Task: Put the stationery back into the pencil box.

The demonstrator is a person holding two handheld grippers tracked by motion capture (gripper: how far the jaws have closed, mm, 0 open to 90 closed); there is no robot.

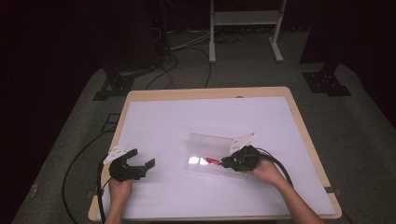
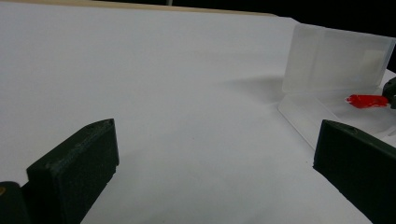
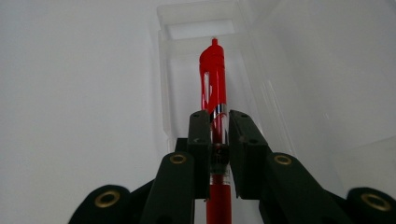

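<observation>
The right gripper [image 1: 227, 162] is clamped on a red pen [image 3: 213, 79]. In the right gripper view its two black jaws stand almost together, with only the pen's barrel between them, gripping at the clear band just behind the red clip end. The pen runs straight out ahead of the jaws, its capped end pointing toward the far end of a clear plastic case [image 3: 170, 84]. The pen sits over the case's open tray; whether it touches the bottom I cannot tell.

From the high view the case [image 1: 210, 141] lies near the middle of the white table [image 1: 196, 116], its lid standing up along the far side. The right gripper is at the case's right end, with the pen [image 1: 213, 161] showing as a short red streak inside the tray just left of the jaws. The person's right hand [image 1: 267, 171] holds the gripper from behind.

The left gripper [image 1: 144, 165] rests on the table well to the left of the case, held by the left hand [image 1: 120, 186]. Its jaws are spread wide and hold nothing; in the left gripper view bare tabletop lies between them. That view also shows the case [image 2: 334, 58] at far right, with the pen's [image 2: 366, 101] red end lying in front of the upright lid.
</observation>
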